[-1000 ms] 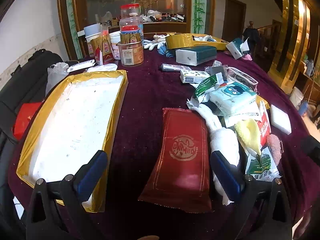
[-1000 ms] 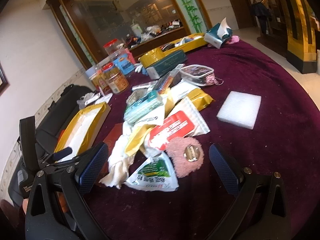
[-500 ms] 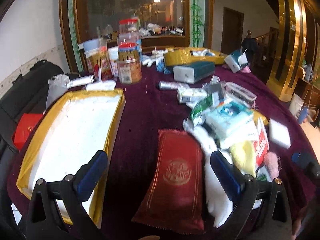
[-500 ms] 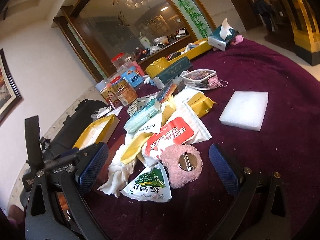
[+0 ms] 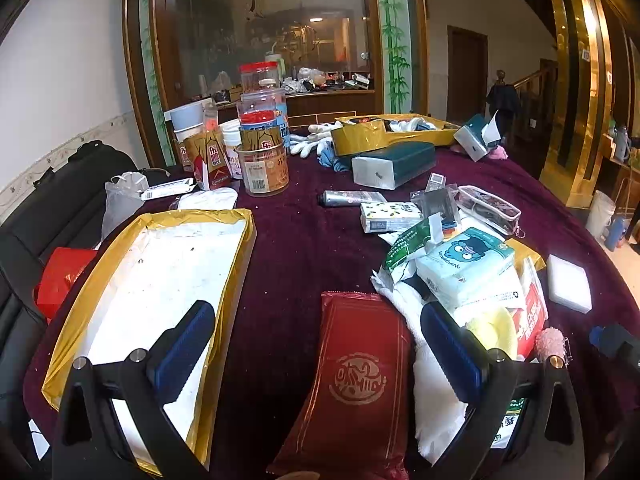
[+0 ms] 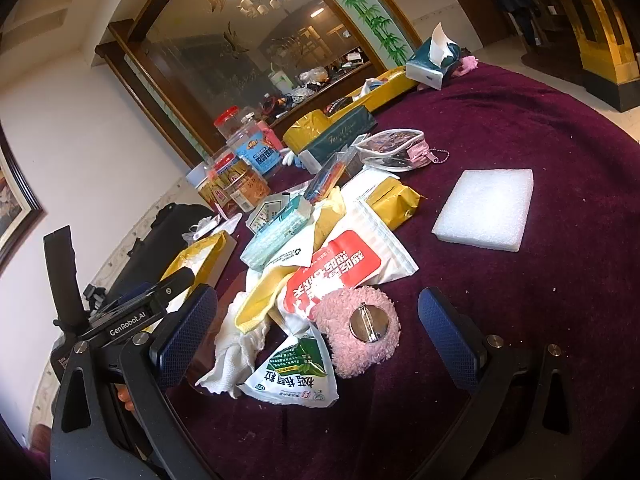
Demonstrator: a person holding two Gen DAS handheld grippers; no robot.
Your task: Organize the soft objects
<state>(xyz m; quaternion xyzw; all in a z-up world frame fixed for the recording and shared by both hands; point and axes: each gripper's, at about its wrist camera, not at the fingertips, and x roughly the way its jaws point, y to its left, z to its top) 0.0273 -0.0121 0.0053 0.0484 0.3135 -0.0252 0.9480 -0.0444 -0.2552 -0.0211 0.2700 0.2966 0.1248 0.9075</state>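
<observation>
A pile of soft things lies on the dark red tablecloth: a red packet (image 5: 360,384), a white cloth (image 5: 432,392), a yellow cloth (image 6: 260,300), a blue tissue pack (image 5: 464,268), a pink fluffy brooch (image 6: 360,328) and a white foam pad (image 6: 488,208). My left gripper (image 5: 316,344) is open and empty, with the red packet between its fingers' line of sight. My right gripper (image 6: 316,320) is open and empty, low over the table, with the pink brooch between its fingers. An open gold-edged tray (image 5: 236,264) with a white bottom lies left of the pile.
Jars and cans (image 5: 264,152) stand at the back left. A green tissue box (image 5: 396,164) and a second gold tray (image 5: 384,132) lie at the back. A clear pouch (image 6: 392,148) lies behind the pile. A black bag (image 5: 60,200) sits off the table's left edge.
Both grippers have dropped lower and tilted up, so more of the room shows. The right gripper has moved closer to the pink brooch. Nothing on the table has moved.
</observation>
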